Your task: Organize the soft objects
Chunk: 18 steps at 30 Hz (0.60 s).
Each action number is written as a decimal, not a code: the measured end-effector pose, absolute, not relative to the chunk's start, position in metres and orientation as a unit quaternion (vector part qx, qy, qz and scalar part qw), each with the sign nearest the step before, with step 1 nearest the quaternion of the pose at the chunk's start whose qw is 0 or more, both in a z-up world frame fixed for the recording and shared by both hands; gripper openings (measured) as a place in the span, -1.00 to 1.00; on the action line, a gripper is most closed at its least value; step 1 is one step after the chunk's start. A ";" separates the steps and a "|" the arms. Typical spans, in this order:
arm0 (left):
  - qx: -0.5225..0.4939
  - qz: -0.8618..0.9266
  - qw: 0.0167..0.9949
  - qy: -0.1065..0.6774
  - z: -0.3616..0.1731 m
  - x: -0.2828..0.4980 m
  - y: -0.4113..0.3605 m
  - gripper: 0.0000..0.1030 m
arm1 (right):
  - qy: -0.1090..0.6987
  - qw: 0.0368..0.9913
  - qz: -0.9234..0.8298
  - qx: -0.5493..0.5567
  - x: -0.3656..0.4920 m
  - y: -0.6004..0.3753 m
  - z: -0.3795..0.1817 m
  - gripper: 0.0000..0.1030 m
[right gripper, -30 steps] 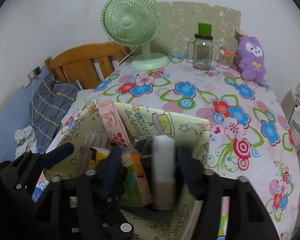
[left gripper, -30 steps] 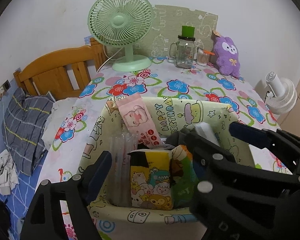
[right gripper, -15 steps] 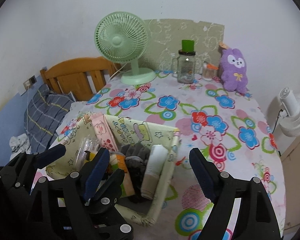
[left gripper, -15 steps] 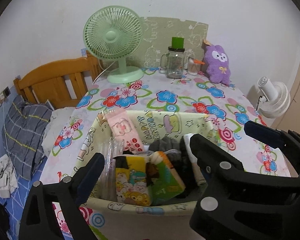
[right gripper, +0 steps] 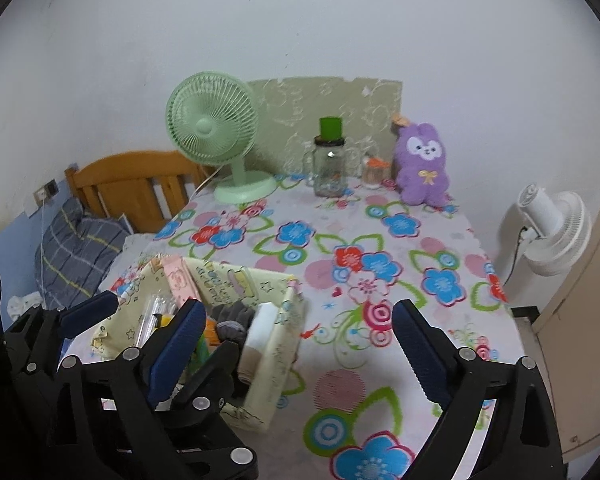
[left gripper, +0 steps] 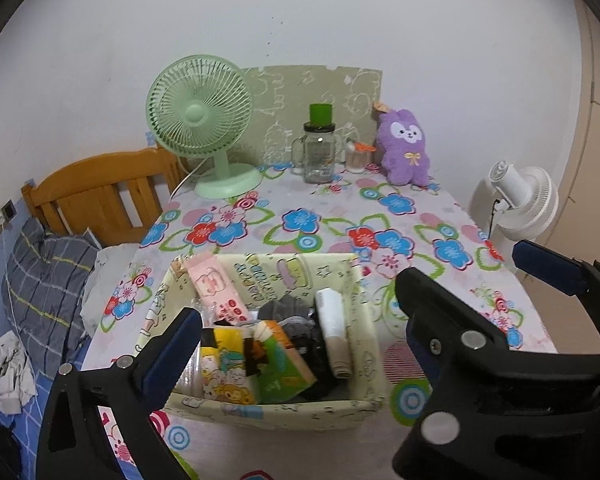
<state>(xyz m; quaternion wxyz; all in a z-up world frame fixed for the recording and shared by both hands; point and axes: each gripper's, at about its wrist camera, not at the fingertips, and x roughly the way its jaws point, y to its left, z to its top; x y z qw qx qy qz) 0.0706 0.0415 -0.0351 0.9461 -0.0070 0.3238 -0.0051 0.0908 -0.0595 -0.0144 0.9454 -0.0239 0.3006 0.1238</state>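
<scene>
On the bench (left gripper: 432,216), under a flowered cloth, stands a cream fabric box (left gripper: 268,412) near the front edge. Inside, packed upright or leaning: a pink packet (left gripper: 216,292) against the back left corner, a yellow cartoon packet (left gripper: 228,368) and a green-and-orange packet (left gripper: 284,364) at the front, a grey cloth bundle (left gripper: 288,308) in the middle, and a white-and-beige roll (left gripper: 334,332) along the right wall. Also some clear plastic at the left wall, too blurred to name.

Above the box hangs the left hand-held gripper (left gripper: 354,280), released, jaws spread wide and just been opening, nothing between the pads. Just to the right hangs the right hand-held gripper (right gripper: 296,305), likewise released, jaws just been opening, gripping nothing; in its view the box's right wall and the white roll show through the gap, clear of both pads. Overlapping in both views: one black finger of each tool crosses in front of the other tool.

At the back of the bench, against the wall: a green fan (left gripper: 200,120), a glass jar (left gripper: 319,152) with a green lid, and a purple plush toy (left gripper: 406,144), well apart from the box. Off the bench to the right, a white fan (left gripper: 524,200). To the left, a wooden headboard (left gripper: 100,192) and a checked pillow (left gripper: 40,280).
</scene>
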 end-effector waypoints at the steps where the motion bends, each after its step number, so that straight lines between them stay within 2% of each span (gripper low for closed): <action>1: -0.007 -0.007 0.947 0.321 -0.033 0.069 0.039 0.99 | 0.297 0.947 0.121 -0.022 0.088 -0.063 -0.012 0.89; 18: -0.003 0.004 0.961 0.276 0.003 0.032 0.015 0.99 | 0.241 0.968 0.066 0.024 0.043 -0.136 0.021 0.95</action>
